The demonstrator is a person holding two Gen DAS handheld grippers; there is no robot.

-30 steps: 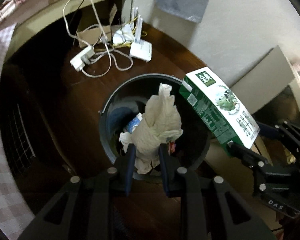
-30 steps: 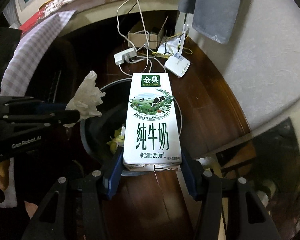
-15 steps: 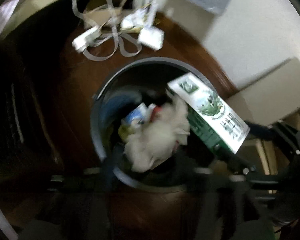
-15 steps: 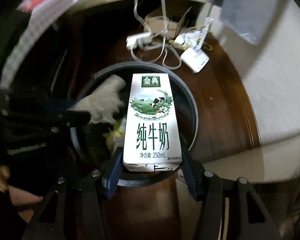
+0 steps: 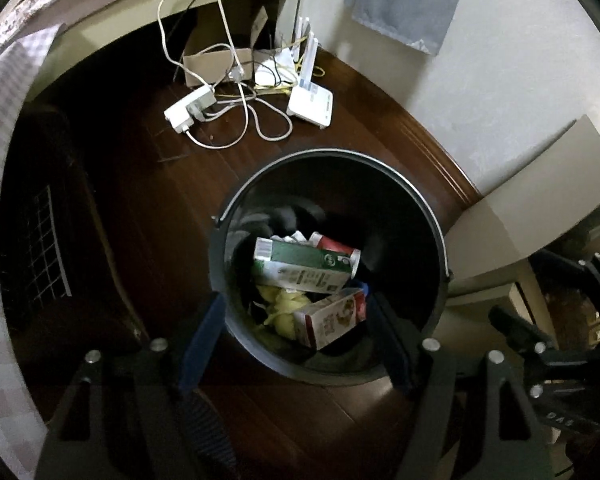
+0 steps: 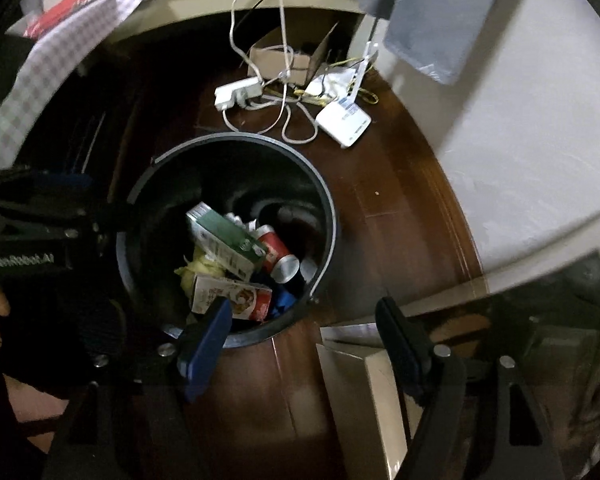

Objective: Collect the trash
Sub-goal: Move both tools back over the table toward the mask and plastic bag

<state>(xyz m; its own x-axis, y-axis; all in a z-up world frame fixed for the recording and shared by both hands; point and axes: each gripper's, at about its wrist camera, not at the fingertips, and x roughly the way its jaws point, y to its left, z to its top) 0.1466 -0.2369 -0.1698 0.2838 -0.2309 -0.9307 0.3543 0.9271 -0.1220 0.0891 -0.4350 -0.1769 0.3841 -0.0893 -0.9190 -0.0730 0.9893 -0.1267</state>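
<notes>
A black round trash bin [image 5: 428, 216] stands on the dark wood floor; it also shows in the right wrist view [image 6: 328, 216]. Inside lie the green-and-white milk carton [image 5: 304, 266] [image 6: 224, 240], a red-and-white carton [image 5: 332, 320] [image 6: 232, 296], a red can [image 6: 276, 256] and yellowish crumpled trash [image 5: 280, 312]. My left gripper [image 5: 296, 336] is open and empty above the bin's near rim. My right gripper [image 6: 304, 340] is open and empty over the bin's right near rim. The left gripper's body shows at the left of the right wrist view [image 6: 40, 224].
A white power strip [image 5: 188, 108], tangled cables, a white router [image 5: 310, 104] and a cardboard box [image 5: 216, 64] lie on the floor beyond the bin. A pale wall and beige cabinet [image 5: 540, 200] stand to the right. A checked cloth [image 5: 4, 120] hangs at left.
Both grippers opened. The crumpled white tissue left my left gripper and the milk carton left my right gripper; the carton now lies in the bin.
</notes>
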